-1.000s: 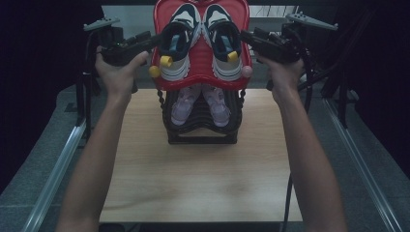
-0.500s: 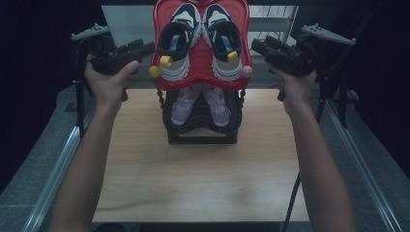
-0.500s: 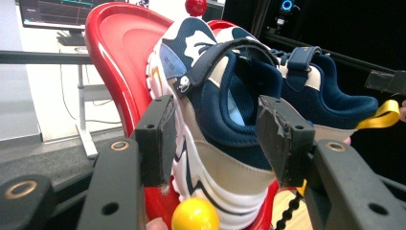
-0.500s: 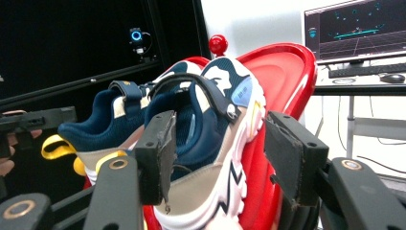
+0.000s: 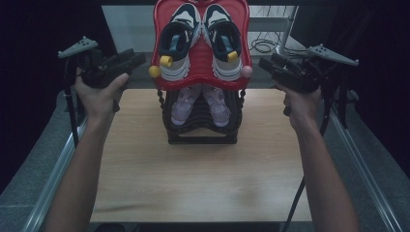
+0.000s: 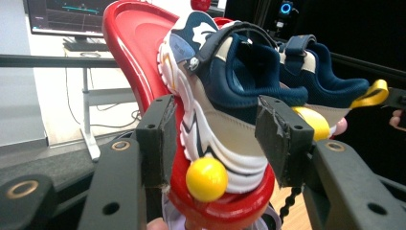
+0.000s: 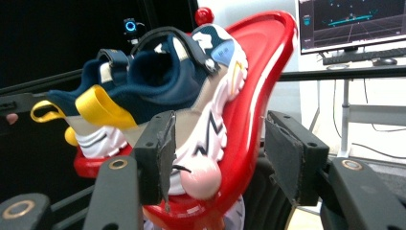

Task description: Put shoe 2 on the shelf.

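Note:
A red top shelf [image 5: 203, 83] of a black shoe rack [image 5: 203, 133] carries a pair of navy and white sneakers [image 5: 181, 43], toes pointing away from me. A lilac pair [image 5: 181, 104] sits on the tier below. My left gripper [image 5: 138, 59] hovers open just left of the red shelf, clear of its yellow knob [image 5: 154, 71]. My right gripper [image 5: 265, 64] hovers open just right of the pink knob [image 5: 247, 71]. In the left gripper view the open gripper [image 6: 215, 124] frames the yellow knob [image 6: 207, 178] without touching. The right gripper [image 7: 218, 143] likewise frames the pink knob [image 7: 200, 178].
The rack stands at the back middle of a wooden table [image 5: 193, 179] with metal rails [image 5: 53, 169] along both sides. Cables [image 5: 266, 46] lie on the floor behind. A monitor [image 6: 62, 17] on a stand sits beyond the table.
Both hands have drawn outward and down, away from the red shelf's edges. The shelf and the shoes have not moved.

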The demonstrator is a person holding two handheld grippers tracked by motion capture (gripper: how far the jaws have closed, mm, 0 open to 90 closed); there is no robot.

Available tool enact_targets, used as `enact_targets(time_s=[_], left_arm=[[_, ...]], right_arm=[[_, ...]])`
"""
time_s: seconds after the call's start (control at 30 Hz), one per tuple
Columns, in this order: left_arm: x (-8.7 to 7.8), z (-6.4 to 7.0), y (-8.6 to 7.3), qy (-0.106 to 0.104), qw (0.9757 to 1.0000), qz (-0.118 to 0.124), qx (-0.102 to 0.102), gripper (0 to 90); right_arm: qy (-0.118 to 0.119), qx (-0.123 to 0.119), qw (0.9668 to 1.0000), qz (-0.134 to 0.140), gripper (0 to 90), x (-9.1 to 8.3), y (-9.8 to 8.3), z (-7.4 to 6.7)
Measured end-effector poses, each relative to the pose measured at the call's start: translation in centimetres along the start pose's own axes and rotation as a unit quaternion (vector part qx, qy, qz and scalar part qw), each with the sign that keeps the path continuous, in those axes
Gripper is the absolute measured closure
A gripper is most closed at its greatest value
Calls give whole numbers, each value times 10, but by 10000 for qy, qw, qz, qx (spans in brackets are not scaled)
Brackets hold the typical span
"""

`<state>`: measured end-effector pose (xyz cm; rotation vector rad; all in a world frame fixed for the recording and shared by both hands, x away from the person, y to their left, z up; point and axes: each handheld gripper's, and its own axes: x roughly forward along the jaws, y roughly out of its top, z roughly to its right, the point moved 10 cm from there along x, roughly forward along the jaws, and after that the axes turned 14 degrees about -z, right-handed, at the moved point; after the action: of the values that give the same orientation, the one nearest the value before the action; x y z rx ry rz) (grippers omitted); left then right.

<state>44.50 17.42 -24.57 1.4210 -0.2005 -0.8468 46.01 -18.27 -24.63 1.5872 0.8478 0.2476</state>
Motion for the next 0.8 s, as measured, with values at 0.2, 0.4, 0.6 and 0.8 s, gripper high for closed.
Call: enact_targets(time_s=[0.2,0.4,0.6,0.8], left_arm=[[-4,-3,-19,2,10000,-13,-16,497],[-1,-2,-44,-60,9999,-118,-105,497],[9,-4,-71,-70,9994,-276,-192,497],[20,-10,-96,-105,9984,-437,-348,498]], right_arm=[[40,112,9999,-47,451,-1,-19,8],[55,241,9996,-132,451,-2,-42,15],[48,353,9991,-246,452,-1,-70,23],[120,486,9984,-263,453,3,-90,29]])
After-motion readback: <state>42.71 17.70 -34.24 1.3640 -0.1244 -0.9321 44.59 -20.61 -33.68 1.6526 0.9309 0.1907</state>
